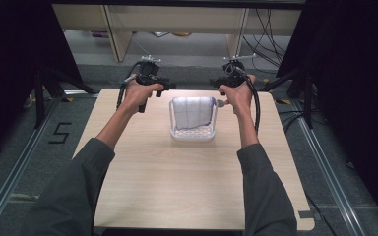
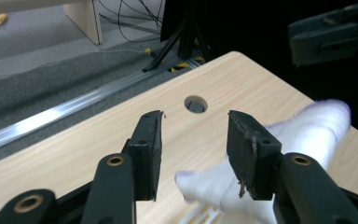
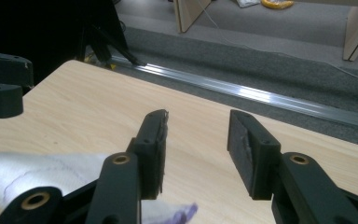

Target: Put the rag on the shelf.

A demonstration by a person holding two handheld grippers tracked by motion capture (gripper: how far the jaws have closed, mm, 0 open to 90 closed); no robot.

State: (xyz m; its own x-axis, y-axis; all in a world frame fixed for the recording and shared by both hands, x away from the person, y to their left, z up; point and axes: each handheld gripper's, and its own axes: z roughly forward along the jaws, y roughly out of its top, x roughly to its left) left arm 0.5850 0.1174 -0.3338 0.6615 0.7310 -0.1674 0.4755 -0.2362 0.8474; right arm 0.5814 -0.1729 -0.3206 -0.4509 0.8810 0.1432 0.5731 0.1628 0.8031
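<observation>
Wooden table (image 1: 187, 182) in front of me, with a white basket (image 1: 193, 132) sitting at its far middle and a white cloth with purple lines (image 1: 192, 110) draped over and into it. My left gripper (image 2: 195, 135) sits just left of the basket near the far edge, jaws spread with only bare tabletop between them, the cloth just beside and below its right-hand jaw. My right gripper (image 3: 197, 137) sits just right of the basket, jaws also spread on nothing, cloth down by its left-hand jaw.
</observation>
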